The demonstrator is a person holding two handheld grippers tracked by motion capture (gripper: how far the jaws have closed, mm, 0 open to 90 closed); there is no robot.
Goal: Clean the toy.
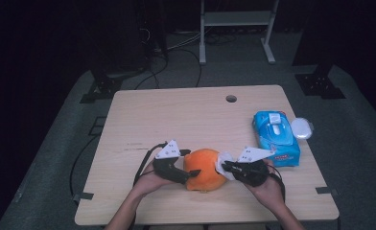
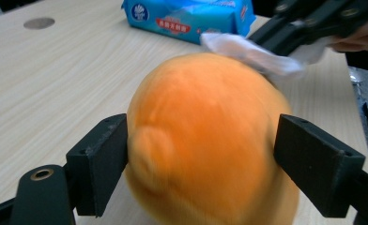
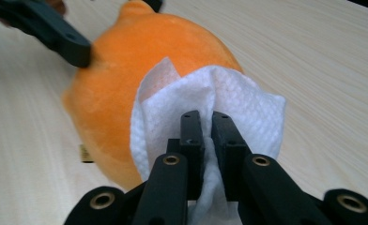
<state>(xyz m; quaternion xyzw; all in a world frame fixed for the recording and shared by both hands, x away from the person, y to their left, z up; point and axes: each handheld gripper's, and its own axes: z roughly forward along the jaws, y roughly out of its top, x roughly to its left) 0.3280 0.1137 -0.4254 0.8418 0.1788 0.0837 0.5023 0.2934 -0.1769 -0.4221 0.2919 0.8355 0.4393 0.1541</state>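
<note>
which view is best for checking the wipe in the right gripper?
The right gripper view: the white wipe is pinched between the right gripper's jaws, spread against the orange plush toy. The left gripper view shows the wipe edge-on atop the toy; in the high view it is small.

The round orange plush toy [image 2: 205,140] looks smeary in the left gripper view, and its bottom is cut off there. The white crinkly wipe [image 3: 210,112] hides part of the toy's side in the right gripper view — its lower end runs off the bottom. The blue wipe pack's [image 2: 191,16] words are too small to read
</note>
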